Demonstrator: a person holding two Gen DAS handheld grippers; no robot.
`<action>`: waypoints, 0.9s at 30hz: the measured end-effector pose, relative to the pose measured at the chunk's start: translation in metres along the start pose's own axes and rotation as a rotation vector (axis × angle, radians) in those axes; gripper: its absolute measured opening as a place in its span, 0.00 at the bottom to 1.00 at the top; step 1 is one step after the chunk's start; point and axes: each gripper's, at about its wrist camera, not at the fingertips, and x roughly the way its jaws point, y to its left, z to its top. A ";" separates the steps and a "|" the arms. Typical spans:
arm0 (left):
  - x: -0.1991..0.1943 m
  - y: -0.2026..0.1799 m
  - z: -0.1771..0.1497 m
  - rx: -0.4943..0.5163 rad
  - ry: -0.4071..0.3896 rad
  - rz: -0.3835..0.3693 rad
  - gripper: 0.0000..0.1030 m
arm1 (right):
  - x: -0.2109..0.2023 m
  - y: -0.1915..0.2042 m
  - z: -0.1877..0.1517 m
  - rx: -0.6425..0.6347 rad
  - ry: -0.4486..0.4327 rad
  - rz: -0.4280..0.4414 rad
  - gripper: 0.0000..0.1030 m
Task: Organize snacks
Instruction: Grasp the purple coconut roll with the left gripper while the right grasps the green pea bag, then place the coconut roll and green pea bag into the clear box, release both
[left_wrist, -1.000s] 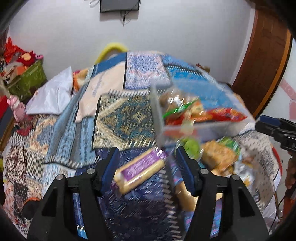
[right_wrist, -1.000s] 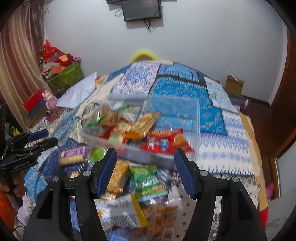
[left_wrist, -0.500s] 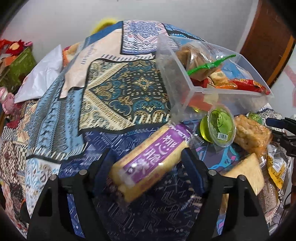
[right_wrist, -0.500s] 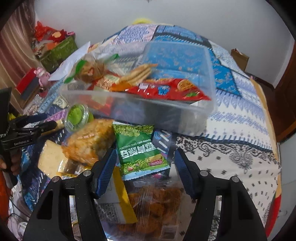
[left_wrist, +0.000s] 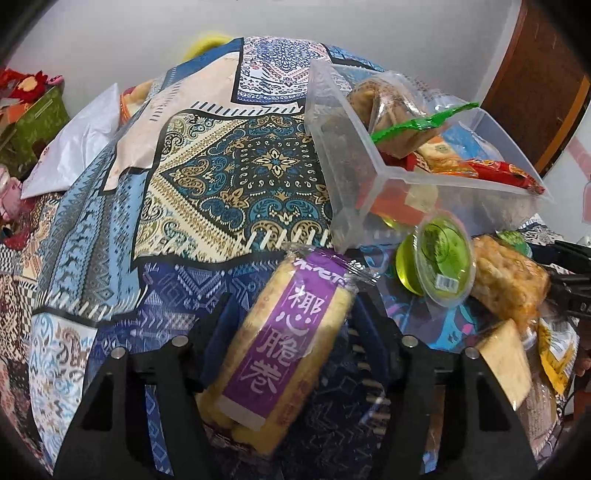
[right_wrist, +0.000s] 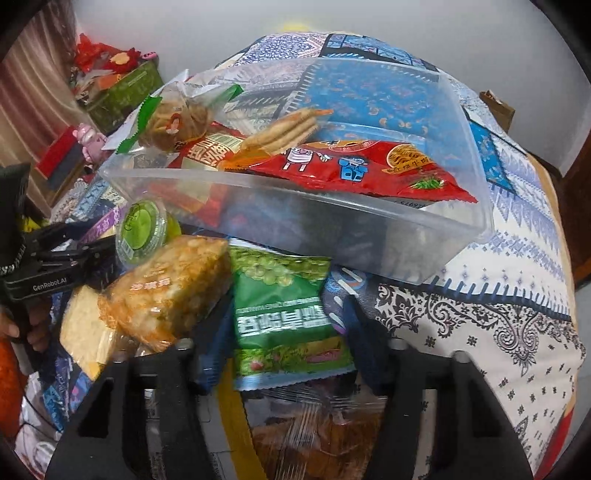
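A clear plastic bin (left_wrist: 354, 173) (right_wrist: 332, 218) holds several snack packs on a patterned bedspread. My left gripper (left_wrist: 291, 314) is open, its fingers on either side of a purple-labelled roll pack (left_wrist: 284, 343) lying on the cloth. My right gripper (right_wrist: 284, 314) is open around a green pea snack bag (right_wrist: 284, 314) in the loose pile in front of the bin. A green jelly cup (left_wrist: 439, 262) (right_wrist: 144, 229) and an orange puffed-rice bar (right_wrist: 166, 288) (left_wrist: 509, 284) lie between the two grippers. The left gripper also shows in the right wrist view (right_wrist: 70, 251).
More loose packs lie under and beside the right gripper: a pale cracker pack (right_wrist: 85, 336) and a clear bag of brown snacks (right_wrist: 314, 439). A white pillow (left_wrist: 74, 147) and a green box (left_wrist: 33, 122) are at the far left. A wooden door (left_wrist: 543, 74) stands at the right.
Both grippers have lowered and moved forward onto the snack pile. The purple roll pack now sits between the left fingers and the green bag between the right fingers.
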 end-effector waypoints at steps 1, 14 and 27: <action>-0.002 -0.001 -0.002 0.002 0.000 -0.003 0.60 | -0.001 0.000 0.000 0.003 -0.003 0.002 0.46; -0.044 -0.012 -0.022 -0.008 -0.083 0.031 0.48 | -0.041 0.003 -0.003 0.003 -0.092 -0.035 0.41; -0.121 -0.033 0.003 0.002 -0.289 0.021 0.43 | -0.090 0.013 0.006 -0.002 -0.222 -0.027 0.41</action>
